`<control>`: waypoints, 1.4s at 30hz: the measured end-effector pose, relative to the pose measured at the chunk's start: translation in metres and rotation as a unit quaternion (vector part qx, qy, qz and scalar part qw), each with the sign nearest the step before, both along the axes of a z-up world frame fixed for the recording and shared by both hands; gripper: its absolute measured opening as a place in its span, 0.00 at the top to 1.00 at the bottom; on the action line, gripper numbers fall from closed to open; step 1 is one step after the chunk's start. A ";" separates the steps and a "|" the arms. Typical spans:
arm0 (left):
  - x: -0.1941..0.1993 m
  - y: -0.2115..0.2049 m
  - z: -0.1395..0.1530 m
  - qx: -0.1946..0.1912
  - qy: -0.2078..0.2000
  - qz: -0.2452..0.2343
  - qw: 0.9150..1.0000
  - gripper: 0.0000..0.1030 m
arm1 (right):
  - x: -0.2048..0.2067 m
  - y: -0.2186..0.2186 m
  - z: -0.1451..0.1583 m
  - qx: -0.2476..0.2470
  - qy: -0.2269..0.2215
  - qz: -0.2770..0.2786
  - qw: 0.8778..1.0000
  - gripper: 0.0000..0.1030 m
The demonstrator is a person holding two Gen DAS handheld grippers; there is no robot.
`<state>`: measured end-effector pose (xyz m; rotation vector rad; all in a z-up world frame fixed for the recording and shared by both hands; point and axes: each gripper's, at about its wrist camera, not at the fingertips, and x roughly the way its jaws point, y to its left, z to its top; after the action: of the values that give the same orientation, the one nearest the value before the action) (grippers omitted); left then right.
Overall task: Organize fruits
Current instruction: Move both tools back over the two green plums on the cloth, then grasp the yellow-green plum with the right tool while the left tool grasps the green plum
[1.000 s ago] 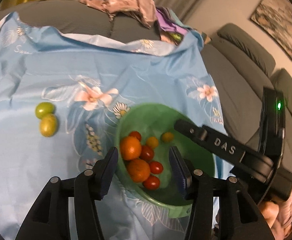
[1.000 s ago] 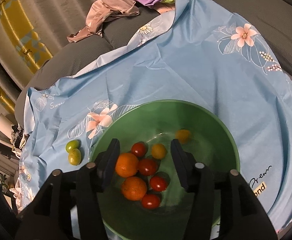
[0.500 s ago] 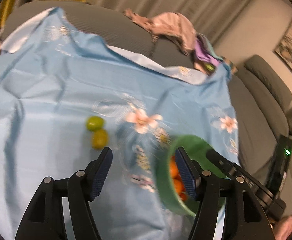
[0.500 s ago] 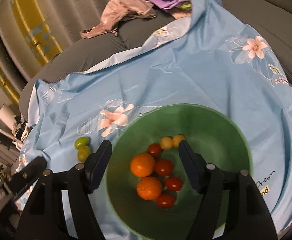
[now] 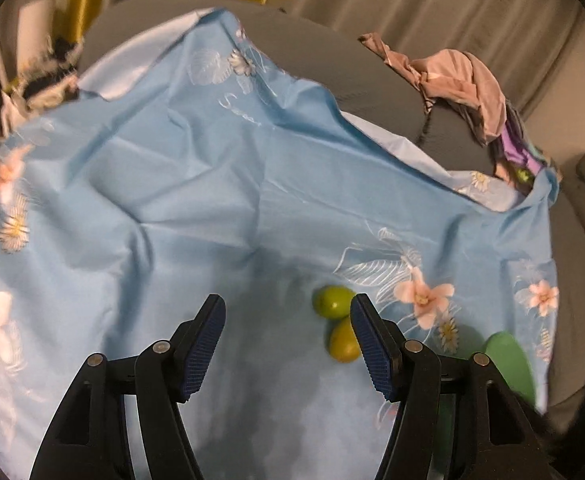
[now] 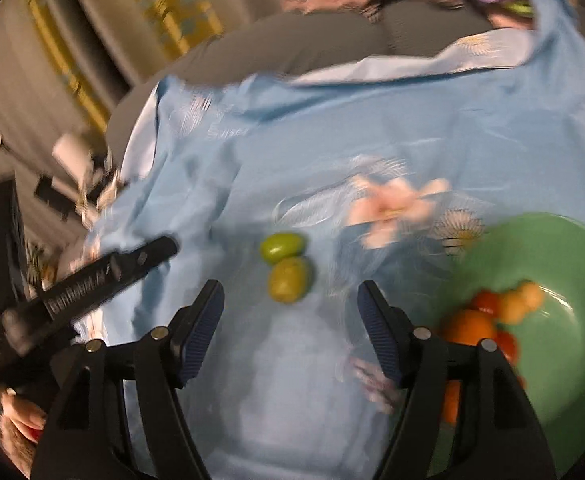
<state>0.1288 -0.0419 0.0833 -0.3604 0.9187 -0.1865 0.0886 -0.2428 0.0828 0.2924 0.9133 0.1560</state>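
Reaching, both tongs empty, left gripper [image 5: 287, 336] wide, right gripper [image 6: 290, 322] closing slightly, toward two green fruits [image 6: 286, 262] beside bowl [image 6: 564, 248]; probably next: straddle one, squeeze gently.

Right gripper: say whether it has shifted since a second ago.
Yes. The right gripper was over the green bowl; now it is over the cloth, the two green fruits just ahead.

Black hand-held gripper [image 5: 286, 316], ribbed blue pads [image 5: 206, 346].

Open cloth [image 5: 220, 184] left of green fruits [image 6: 286, 266]; bowl [image 6: 564, 280] crowds right; clothes pile [image 5: 456, 80] blocks far edge.
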 end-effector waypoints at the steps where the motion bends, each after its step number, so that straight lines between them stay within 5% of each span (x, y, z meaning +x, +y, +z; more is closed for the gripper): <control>1: 0.005 0.000 -0.004 -0.008 0.005 -0.002 1.000 0.38 | 0.010 0.010 -0.010 -0.012 0.011 0.008 1.000 0.37; 12: 0.045 -0.021 -0.048 -0.053 0.050 -0.065 0.995 0.38 | 0.057 0.039 -0.075 -0.067 0.069 0.017 0.995 0.64; 20: 0.052 -0.033 -0.062 -0.078 0.066 -0.075 0.992 0.38 | 0.042 0.026 -0.070 -0.048 0.088 0.008 0.995 0.64; 32: 0.060 -0.052 -0.069 -0.049 0.082 -0.082 0.992 0.50 | 0.031 0.020 -0.065 -0.072 0.096 0.004 0.993 0.65; 35: 0.061 -0.055 -0.076 -0.087 0.092 -0.106 0.986 0.64 | 0.030 0.020 -0.066 -0.081 0.100 0.003 0.992 0.65; 42: 0.043 -0.057 -0.063 -0.005 0.060 -0.085 0.995 0.66 | 0.030 0.017 -0.063 -0.061 0.095 0.005 0.994 0.64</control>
<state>0.1716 -0.0991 0.0205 -0.3050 1.0680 -0.3294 0.1188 -0.2256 0.0194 0.1908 1.1086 0.0807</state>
